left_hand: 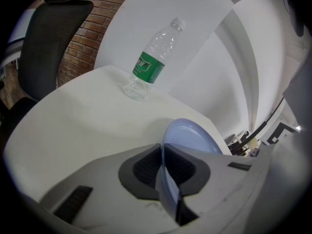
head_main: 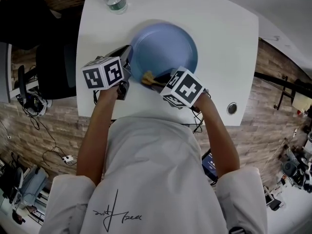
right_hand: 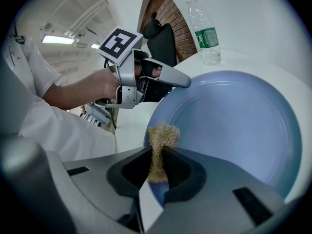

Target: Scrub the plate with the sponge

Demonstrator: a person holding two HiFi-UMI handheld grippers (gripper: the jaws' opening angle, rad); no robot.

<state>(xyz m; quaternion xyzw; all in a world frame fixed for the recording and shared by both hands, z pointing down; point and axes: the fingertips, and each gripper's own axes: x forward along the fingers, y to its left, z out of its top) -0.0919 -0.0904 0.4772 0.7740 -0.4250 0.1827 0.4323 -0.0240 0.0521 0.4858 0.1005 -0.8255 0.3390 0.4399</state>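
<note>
With fingers closed, the left gripper point(left_hand: 164, 152) is clamping the plate point(left_hand: 192, 135) rim and the right gripper point(right_hand: 157, 156) the sponge point(right_hand: 163, 133); excess scrubbing force is probably risking plate slippage.

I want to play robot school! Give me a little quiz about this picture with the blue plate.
1. True or false: the left gripper is shut on the rim of the round pale blue plate.
2. What is pinched in the right gripper? A) a metal fork B) a tan fibrous sponge C) nothing
3. Name the thing that stands on the white table beyond the plate.

Key: 1 true; 2 B; 3 the clear plastic bottle with a green label.
</note>
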